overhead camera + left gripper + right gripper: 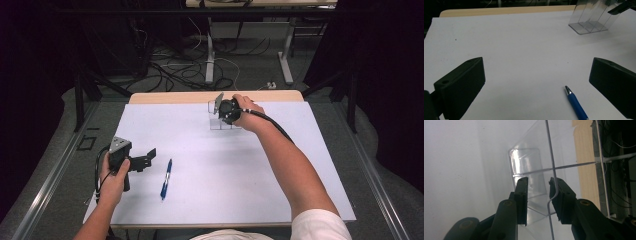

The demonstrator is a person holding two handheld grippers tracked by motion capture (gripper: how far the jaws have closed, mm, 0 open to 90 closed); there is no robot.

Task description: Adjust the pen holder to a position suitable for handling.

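- The worktop (200,200) carries a wide white sheet; a strip of pale wood shows along its 12 o'clock edge in the high view.
- A person's right forearm reaches from about 5 o'clock up toward 12 o'clock, and the left forearm comes in at about 7 o'clock.
- The clear plastic holder (223,120) stands near the 12 o'clock edge of the sheet, just left of centre. It is a see-through box with thin dividing walls; in the left gripper view the clear plastic holder (589,20) sits at about 1 o'clock, well apart from that gripper.
- The right gripper (227,111) is at the holder, held from above. In the right gripper view the right gripper (538,192) has its jaws set narrow, one inside a compartment and the other just past a thin wall (551,170) that runs between them. Whether the pads press on that wall I cannot tell.
- The left gripper (142,159) rests low at about 8 o'clock on the sheet, its jaws spread wide with nothing between them.
- The blue pen (166,179) lies flat just right of the left gripper, apart from it, its long axis roughly 12 to 6 o'clock. In the left gripper view the blue pen (576,105) lies at about 5 o'clock, silver tip pointing away.
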